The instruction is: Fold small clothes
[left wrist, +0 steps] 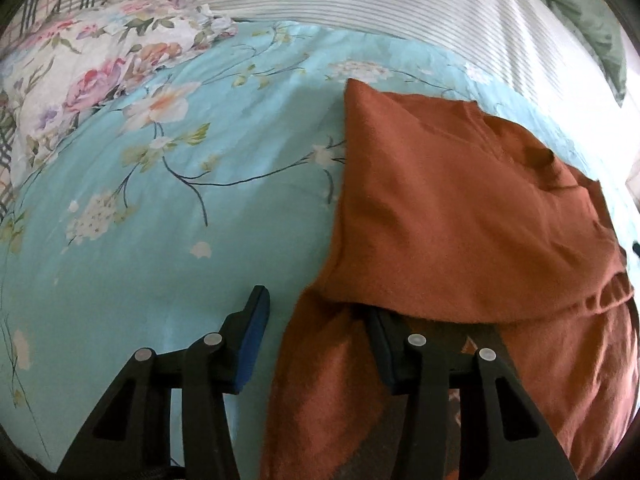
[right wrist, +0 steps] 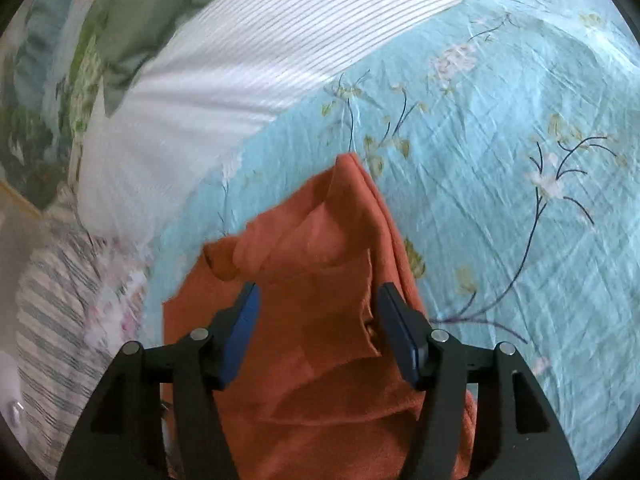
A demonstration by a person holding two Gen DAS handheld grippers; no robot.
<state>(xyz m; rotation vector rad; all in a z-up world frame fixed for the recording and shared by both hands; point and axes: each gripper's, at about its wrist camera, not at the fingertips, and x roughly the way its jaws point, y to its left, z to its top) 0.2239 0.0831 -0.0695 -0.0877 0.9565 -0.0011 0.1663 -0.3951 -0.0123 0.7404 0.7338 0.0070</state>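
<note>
One rust garment (left wrist: 460, 216), apparently folded once.

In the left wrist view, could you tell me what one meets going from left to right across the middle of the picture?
Floral pillowcase at the left edge → light blue flowered bedsheet → rust-orange garment, partly folded over itself, reaching to the right edge.

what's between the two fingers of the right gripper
The orange garment lies between the right gripper's open fingers, neither pad pressing it; the right wrist view shows this.
</note>
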